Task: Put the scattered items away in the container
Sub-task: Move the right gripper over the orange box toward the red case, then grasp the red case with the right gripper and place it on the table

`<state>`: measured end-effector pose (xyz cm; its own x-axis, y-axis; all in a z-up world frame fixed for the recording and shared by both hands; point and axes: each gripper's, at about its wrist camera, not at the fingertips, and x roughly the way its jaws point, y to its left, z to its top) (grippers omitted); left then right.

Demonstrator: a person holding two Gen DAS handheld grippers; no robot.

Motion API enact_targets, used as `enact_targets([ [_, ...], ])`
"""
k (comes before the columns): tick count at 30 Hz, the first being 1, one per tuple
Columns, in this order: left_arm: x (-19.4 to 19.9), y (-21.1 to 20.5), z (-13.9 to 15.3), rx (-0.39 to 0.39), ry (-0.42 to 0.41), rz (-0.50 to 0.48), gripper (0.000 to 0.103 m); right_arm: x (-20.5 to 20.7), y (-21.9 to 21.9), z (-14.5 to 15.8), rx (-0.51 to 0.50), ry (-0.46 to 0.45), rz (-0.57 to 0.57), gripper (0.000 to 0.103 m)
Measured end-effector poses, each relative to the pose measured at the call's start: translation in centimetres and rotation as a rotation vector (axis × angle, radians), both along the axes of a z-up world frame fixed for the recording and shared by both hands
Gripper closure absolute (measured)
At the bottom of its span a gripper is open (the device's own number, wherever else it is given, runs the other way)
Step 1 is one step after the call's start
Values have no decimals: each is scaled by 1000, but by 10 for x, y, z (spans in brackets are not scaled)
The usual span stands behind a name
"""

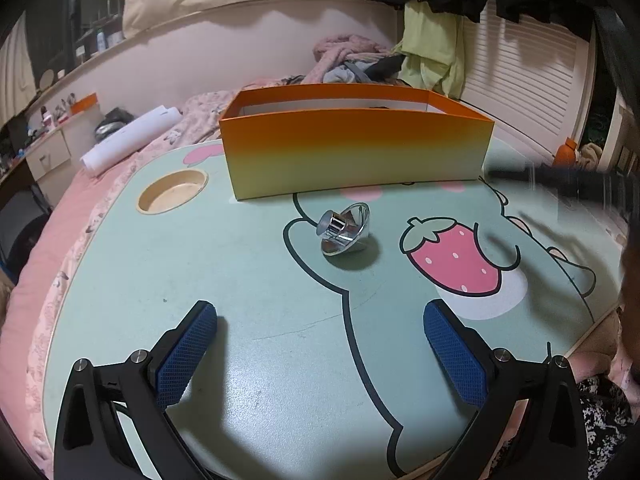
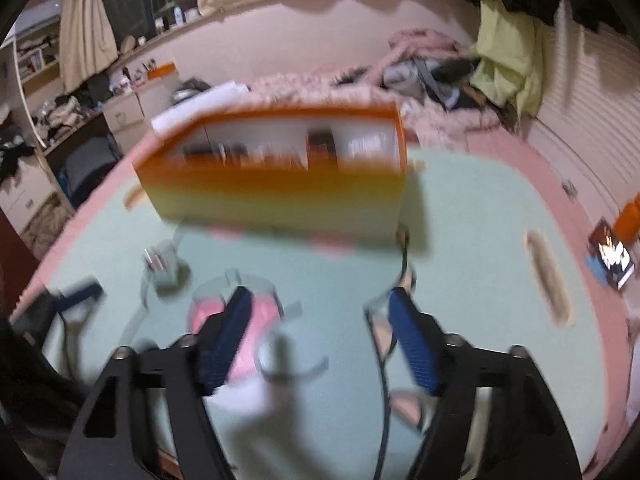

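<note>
An orange-to-yellow open box (image 1: 356, 148) stands at the far side of the green cartoon table (image 1: 200, 264). A shiny chrome cone-shaped piece (image 1: 345, 229) lies tipped on the table in front of the box. My left gripper (image 1: 320, 316) is open and empty, well short of the chrome piece. The right wrist view is motion-blurred: my right gripper (image 2: 320, 300) is open and empty above the table, facing the box (image 2: 276, 184), which holds several items. The chrome piece (image 2: 162, 266) shows blurred at left, with the left gripper's fingers (image 2: 78, 294) beside it.
A round cup hole (image 1: 173, 191) sits in the table's left part, a slot handle (image 2: 548, 280) at its right. A rolled white paper (image 1: 128, 140) and piled clothes (image 1: 352, 60) lie on the pink bed behind. A phone (image 2: 614, 258) lies at far right.
</note>
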<state>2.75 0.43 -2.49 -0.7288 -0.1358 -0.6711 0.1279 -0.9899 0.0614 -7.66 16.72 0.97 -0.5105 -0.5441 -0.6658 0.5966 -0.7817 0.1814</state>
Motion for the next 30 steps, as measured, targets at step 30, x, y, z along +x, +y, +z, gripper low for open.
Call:
enact_targets([
  [30, 0, -3, -1, 0, 12, 15, 0, -84, -61, 91, -93, -57, -32, 73],
])
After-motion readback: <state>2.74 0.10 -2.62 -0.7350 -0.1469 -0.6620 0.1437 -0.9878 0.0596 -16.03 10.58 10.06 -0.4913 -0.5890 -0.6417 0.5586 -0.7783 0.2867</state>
